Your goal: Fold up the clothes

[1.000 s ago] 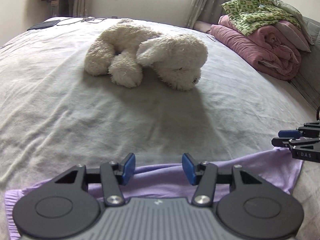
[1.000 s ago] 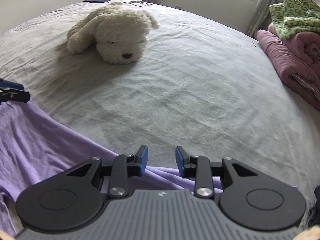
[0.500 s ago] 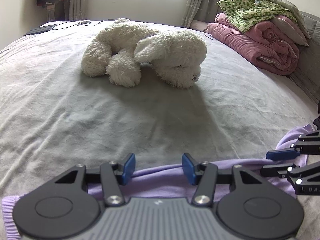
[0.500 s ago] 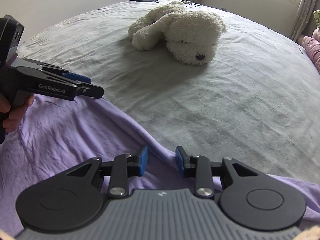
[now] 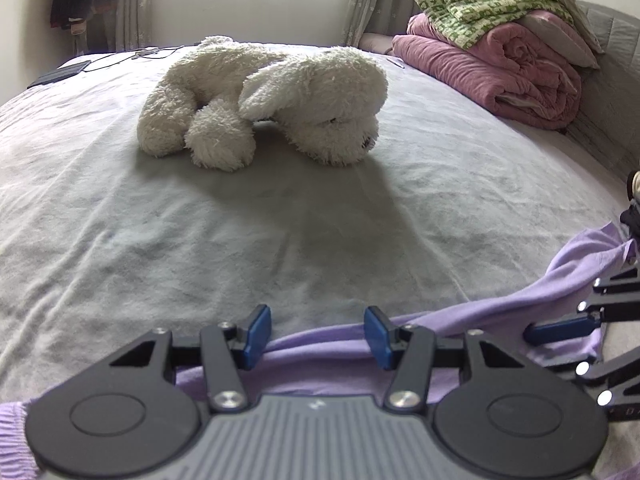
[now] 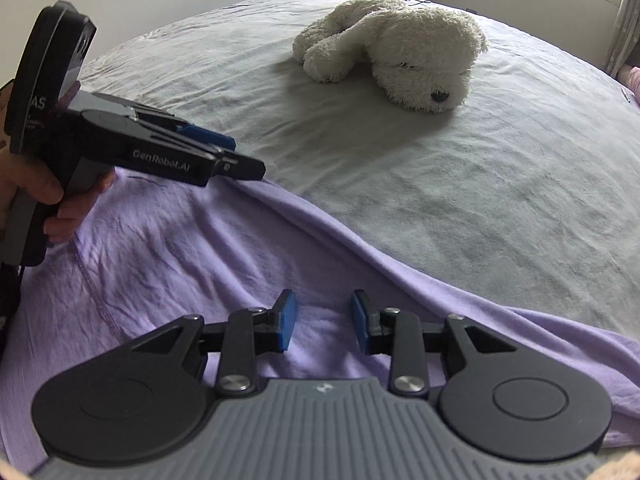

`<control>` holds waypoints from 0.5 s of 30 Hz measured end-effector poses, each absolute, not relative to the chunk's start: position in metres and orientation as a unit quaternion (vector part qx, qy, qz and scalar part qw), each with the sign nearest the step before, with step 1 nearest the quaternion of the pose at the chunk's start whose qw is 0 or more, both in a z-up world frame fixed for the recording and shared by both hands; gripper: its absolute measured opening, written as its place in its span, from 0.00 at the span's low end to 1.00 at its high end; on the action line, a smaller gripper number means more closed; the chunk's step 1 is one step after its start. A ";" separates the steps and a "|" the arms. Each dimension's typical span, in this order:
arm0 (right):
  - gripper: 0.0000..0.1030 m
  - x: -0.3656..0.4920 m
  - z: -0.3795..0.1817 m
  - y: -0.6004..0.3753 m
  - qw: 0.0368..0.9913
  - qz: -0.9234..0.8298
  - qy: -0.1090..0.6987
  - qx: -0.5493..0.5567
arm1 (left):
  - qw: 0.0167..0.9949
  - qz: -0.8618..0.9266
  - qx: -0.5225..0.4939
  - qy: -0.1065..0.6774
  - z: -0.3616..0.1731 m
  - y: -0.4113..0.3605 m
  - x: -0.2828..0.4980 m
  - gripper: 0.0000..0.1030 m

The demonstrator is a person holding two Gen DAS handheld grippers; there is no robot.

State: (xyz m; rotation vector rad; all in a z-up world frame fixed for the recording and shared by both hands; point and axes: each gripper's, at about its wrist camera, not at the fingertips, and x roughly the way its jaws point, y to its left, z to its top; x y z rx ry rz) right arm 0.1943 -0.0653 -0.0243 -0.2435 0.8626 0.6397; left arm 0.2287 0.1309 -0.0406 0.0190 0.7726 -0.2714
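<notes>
bedroom, wide bed (image 5: 200, 248) with a grey cover, window and curtains at the far wall. lilac garment (image 6: 192, 264) lies spread on the near part of the bed, its far edge running as a raised fold across both views.

vs a second ago: right wrist view has swung left, so the left gripper (image 6: 224, 156) and the hand (image 6: 48, 196) holding it now fill the left side of that view, where before only a tip showed at the edge. plush dog (image 6: 400, 52) sits further right in that view now. in the left wrist view the right gripper (image 5: 560, 330) sits lower at the right edge, over the garment's corner. garment edge by that corner now looks bunched and lifted.

left gripper: jaws apart, nothing between the pads, garment fold just under them. right gripper (image 6: 320, 326): jaws parted narrower, hovering over lilac cloth, no cloth pinched.

around: plush dog mid bed, well apart from the garment. stacked pink quilt (image 5: 500, 76) with a green patterned cloth (image 5: 480, 4) on top at the right side of the bed. dark flat item (image 5: 60, 74) and cable at the far left corner.

bare grey cover between garment and dog, open all across.
</notes>
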 end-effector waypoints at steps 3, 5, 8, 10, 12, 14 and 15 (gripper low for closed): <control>0.33 0.197 -0.013 -0.071 0.863 0.298 0.395 -0.106 | 0.915 -0.138 0.032 0.376 -0.041 0.127 0.226 0.51; 0.33 0.200 -0.004 -0.077 0.873 0.287 0.381 -0.103 | 0.914 -0.141 0.037 0.378 -0.041 0.126 0.225 0.51; 0.33 0.211 0.006 -0.094 0.888 0.253 0.368 -0.111 | 0.913 -0.144 0.047 0.379 -0.041 0.125 0.224 0.51; 0.33 0.219 0.008 -0.107 0.894 0.228 0.368 -0.113 | 0.912 -0.145 0.054 0.379 -0.040 0.124 0.223 0.51; 0.33 0.227 0.003 -0.117 0.894 0.209 0.380 -0.114 | 0.912 -0.147 0.055 0.379 -0.040 0.125 0.222 0.51; 0.33 0.232 -0.005 -0.122 0.890 0.198 0.393 -0.120 | 0.912 -0.148 0.055 0.378 -0.040 0.126 0.222 0.50; 0.33 0.232 -0.010 -0.122 0.887 0.196 0.400 -0.124 | 0.912 -0.149 0.055 0.378 -0.040 0.126 0.222 0.48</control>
